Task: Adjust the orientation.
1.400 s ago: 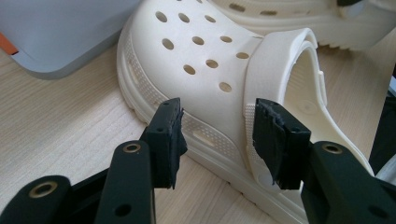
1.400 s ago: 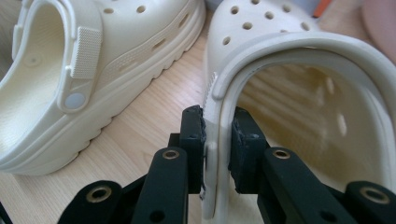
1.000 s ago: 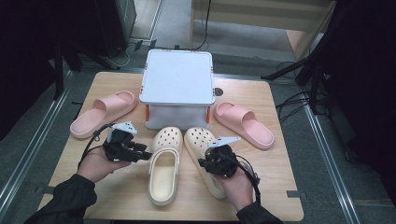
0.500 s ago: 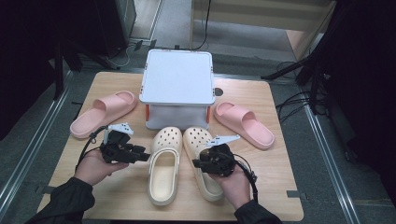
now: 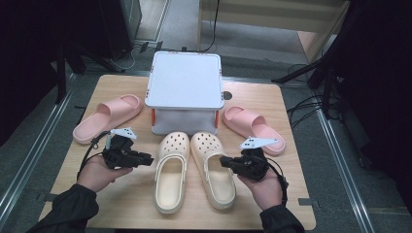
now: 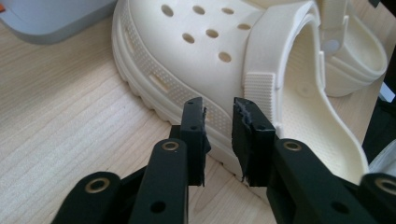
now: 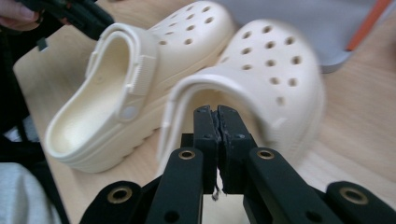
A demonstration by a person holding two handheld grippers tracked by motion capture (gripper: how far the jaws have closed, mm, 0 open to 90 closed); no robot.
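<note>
Both tongs have just been closing: the right tongs [image 7: 218, 112], drawn back off the right cream clog [image 5: 212, 167], are now pressed together on nothing, while the left tongs [image 6: 218, 108] keep a narrow gap just beside the left cream clog [image 5: 171, 170]. Both clogs lie side by side on the tabletop [image 5: 126, 204], before the grey box [image 5: 184, 86].

No lettering, label, brand mark or number can be read anywhere: the cream clogs [image 5: 171, 174], pink slides [image 5: 108, 116] and grey box [image 5: 184, 86] on the worktop [image 5: 291, 204] all appear unmarked.
</note>
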